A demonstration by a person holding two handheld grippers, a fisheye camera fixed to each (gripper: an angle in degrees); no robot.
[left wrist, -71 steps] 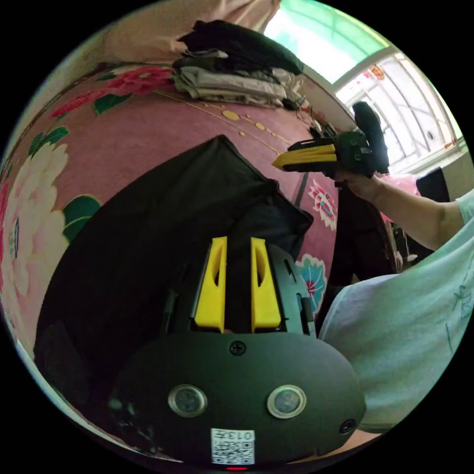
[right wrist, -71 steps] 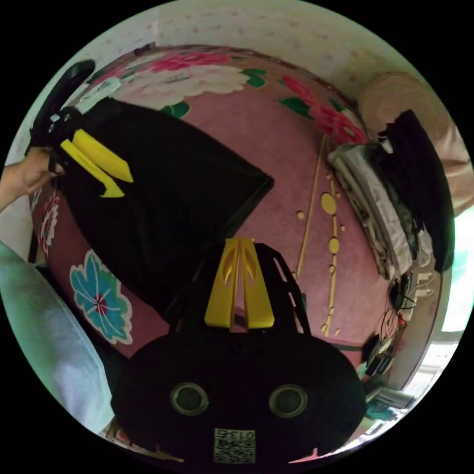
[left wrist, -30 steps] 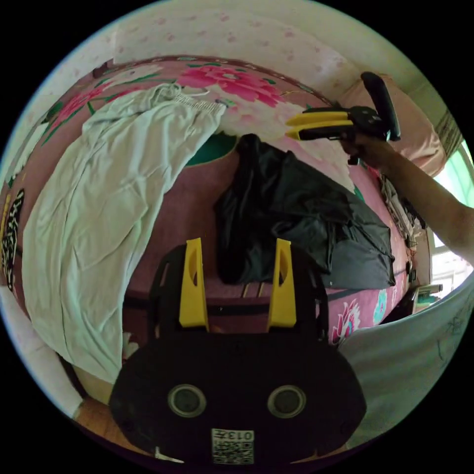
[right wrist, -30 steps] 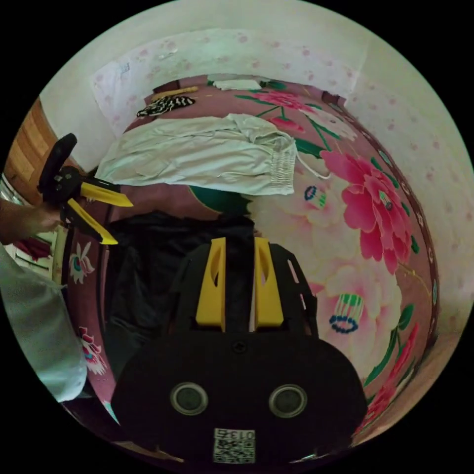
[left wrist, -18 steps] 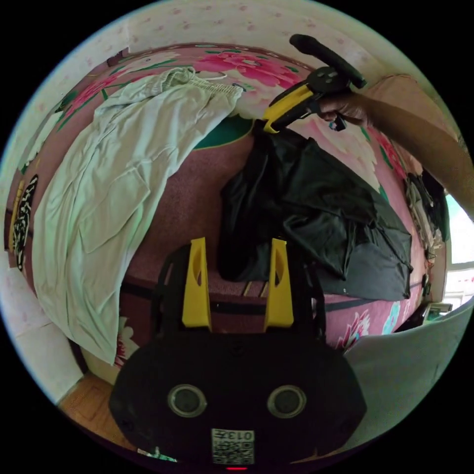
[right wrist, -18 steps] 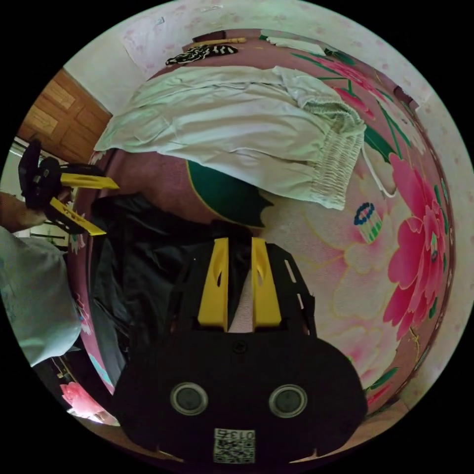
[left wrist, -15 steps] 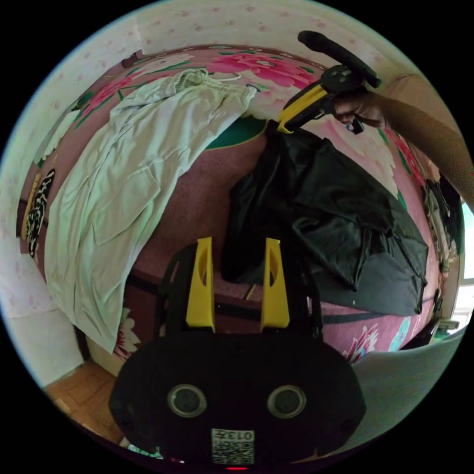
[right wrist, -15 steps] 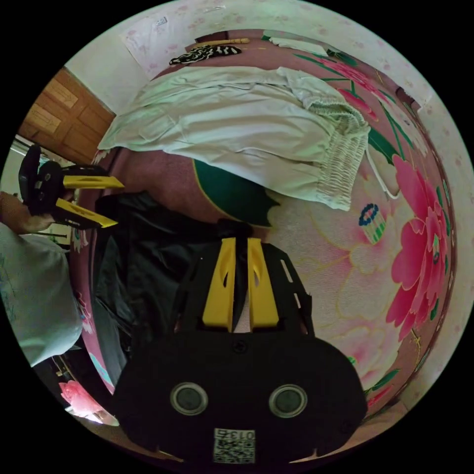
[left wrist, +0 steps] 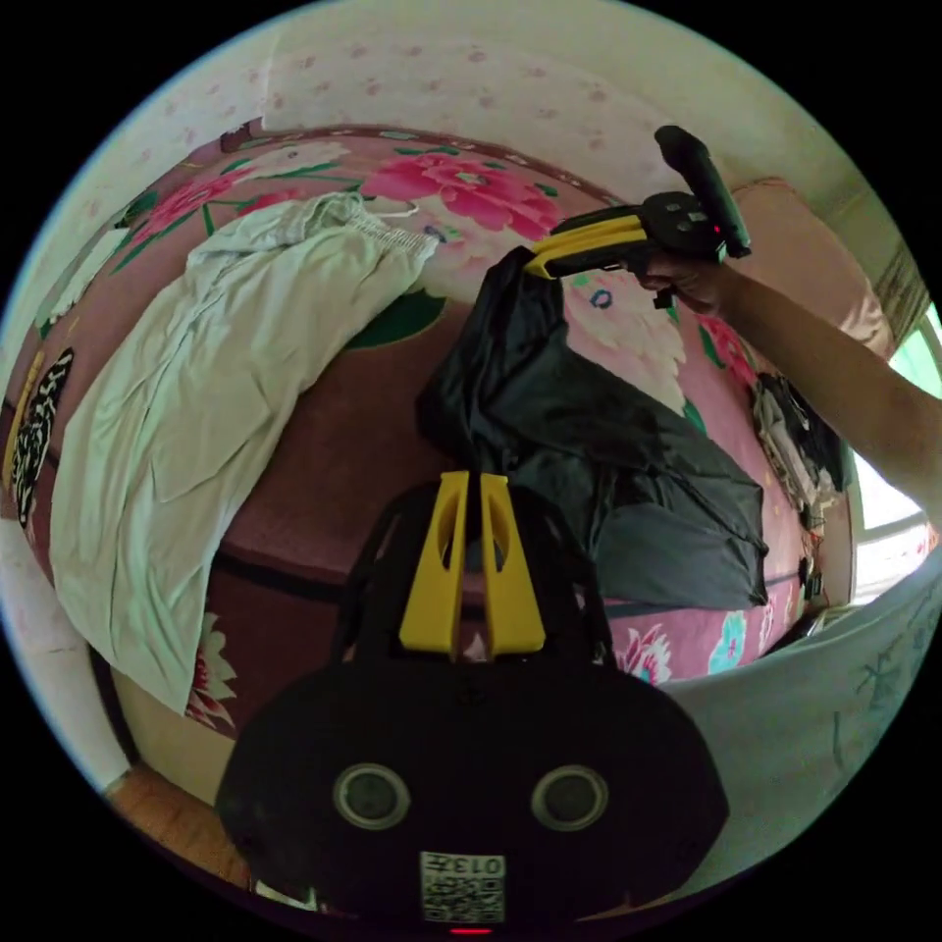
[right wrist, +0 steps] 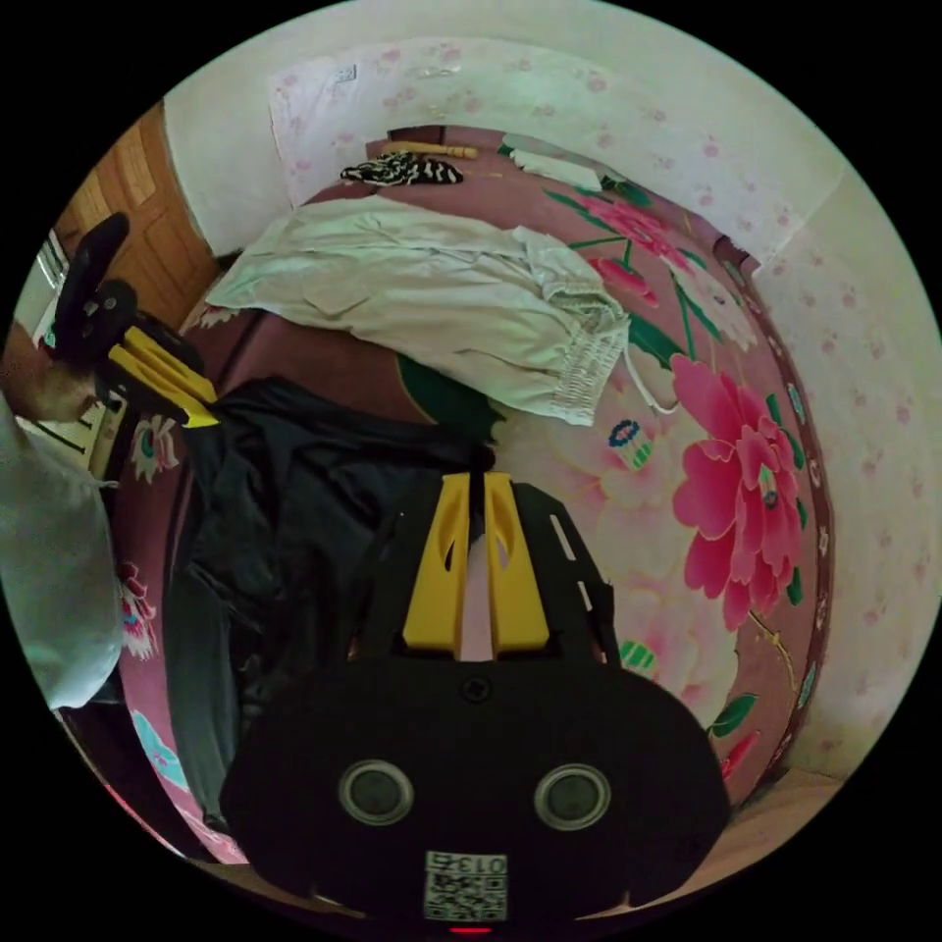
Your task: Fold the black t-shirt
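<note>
Left gripper view: both grippers' fingers (left wrist: 535, 263) pinch black t-shirt (left wrist: 589, 442) edges above bedspread (left wrist: 324, 461)

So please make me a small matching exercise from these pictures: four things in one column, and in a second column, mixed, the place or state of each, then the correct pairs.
Things
1. black t-shirt
2. pale trousers
3. zebra-striped cloth
4. left gripper

Place or state
A. spread flat on the floral bed cover
B. pinched at two places and partly lifted
C. jaws closed on dark cloth
D. lying near the far wall

Pairs: 1-B, 2-A, 3-D, 4-C
</note>
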